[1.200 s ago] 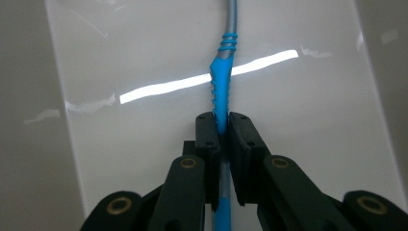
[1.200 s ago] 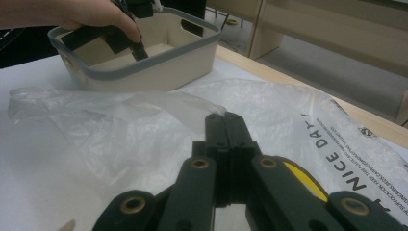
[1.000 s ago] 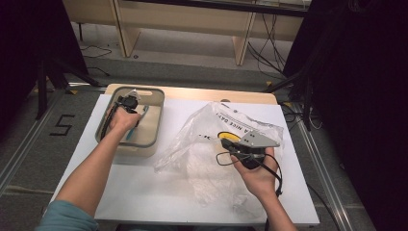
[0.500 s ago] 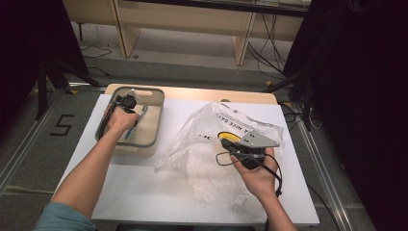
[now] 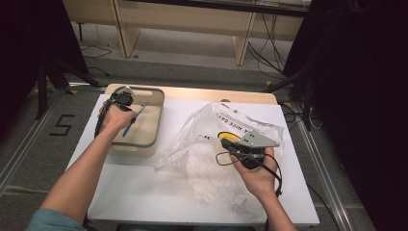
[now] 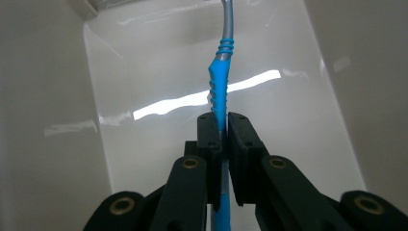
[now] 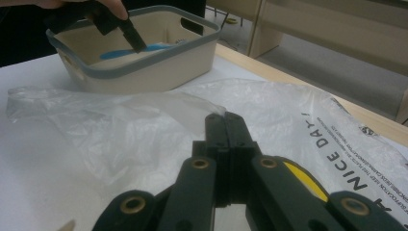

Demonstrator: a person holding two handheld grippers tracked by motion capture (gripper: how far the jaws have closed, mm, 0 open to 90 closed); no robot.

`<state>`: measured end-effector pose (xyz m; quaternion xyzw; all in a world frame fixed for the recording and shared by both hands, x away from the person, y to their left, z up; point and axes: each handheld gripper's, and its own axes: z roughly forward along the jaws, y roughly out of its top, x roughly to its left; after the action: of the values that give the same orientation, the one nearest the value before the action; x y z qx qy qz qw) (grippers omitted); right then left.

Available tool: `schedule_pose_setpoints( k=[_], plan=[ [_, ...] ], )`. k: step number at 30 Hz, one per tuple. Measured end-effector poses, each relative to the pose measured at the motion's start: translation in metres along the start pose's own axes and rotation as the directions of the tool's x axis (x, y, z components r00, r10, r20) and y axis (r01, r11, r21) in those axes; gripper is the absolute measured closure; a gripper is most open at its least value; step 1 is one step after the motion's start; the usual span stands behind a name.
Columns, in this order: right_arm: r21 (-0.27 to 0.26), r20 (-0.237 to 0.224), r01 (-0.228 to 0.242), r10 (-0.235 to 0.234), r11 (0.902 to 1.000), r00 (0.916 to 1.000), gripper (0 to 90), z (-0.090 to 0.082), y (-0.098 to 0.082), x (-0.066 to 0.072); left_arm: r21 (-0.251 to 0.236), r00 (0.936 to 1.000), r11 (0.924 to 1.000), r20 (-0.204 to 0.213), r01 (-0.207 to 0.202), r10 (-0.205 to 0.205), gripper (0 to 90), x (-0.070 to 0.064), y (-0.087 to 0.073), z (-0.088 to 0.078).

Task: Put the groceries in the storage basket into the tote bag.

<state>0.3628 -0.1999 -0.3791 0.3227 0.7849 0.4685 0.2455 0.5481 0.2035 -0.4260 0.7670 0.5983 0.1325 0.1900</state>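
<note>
The left gripper (image 6: pixel 220 139) has its two black jaws clamped on the handle of a slim blue plastic toothbrush with a ribbed grip and a pale grey neck (image 6: pixel 219 91), the pads pressing it from both sides so that the handle runs straight out between them and on past their tips. In the high view that left gripper (image 5: pixel 126 107) sits in the person's left hand (image 5: pixel 114 117) above the beige rectangular plastic bin with a grey rim and cut-out handles (image 5: pixel 153 126), and the toothbrush (image 5: pixel 134 119) slants down inside the bin; whether its far end touches the glossy floor of the bin cannot be told. The right gripper (image 7: pixel 224 126) has its jaws pressed flat together with nothing between them, and it hovers just above a crumpled clear plastic bag printed with black lettering and a yellow mark (image 7: pixel 144 125). In the high view the right gripper (image 5: pixel 230 144), held in the person's right hand (image 5: pixel 257 171), lies over the middle of that bag (image 5: pixel 202 144), which spreads across the white table top (image 5: pixel 144 192) just beside the bin, to its right. From the right gripper view the bin (image 7: pixel 159 62) stands behind the bag with the toothbrush (image 7: pixel 130 51) lying low inside it
</note>
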Motion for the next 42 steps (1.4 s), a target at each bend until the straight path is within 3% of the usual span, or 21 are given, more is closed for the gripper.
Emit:
schedule_pose_setpoints(
  k=[26,42],
  plan=[
    [0.004,-0.002,0.0,0.0,1.0,1.0,90.0,0.001,0.0,0.001,-0.068,0.9983,0.9971,0.045,-0.035,0.038,84.0,0.0,-0.008,-0.034],
    [0.004,-0.003,0.0,0.0,1.0,1.0,90.0,0.001,0.0,0.002,-0.11,0.9939,0.9921,0.086,-0.059,0.069,84.0,-0.005,-0.019,-0.052]
  ],
)
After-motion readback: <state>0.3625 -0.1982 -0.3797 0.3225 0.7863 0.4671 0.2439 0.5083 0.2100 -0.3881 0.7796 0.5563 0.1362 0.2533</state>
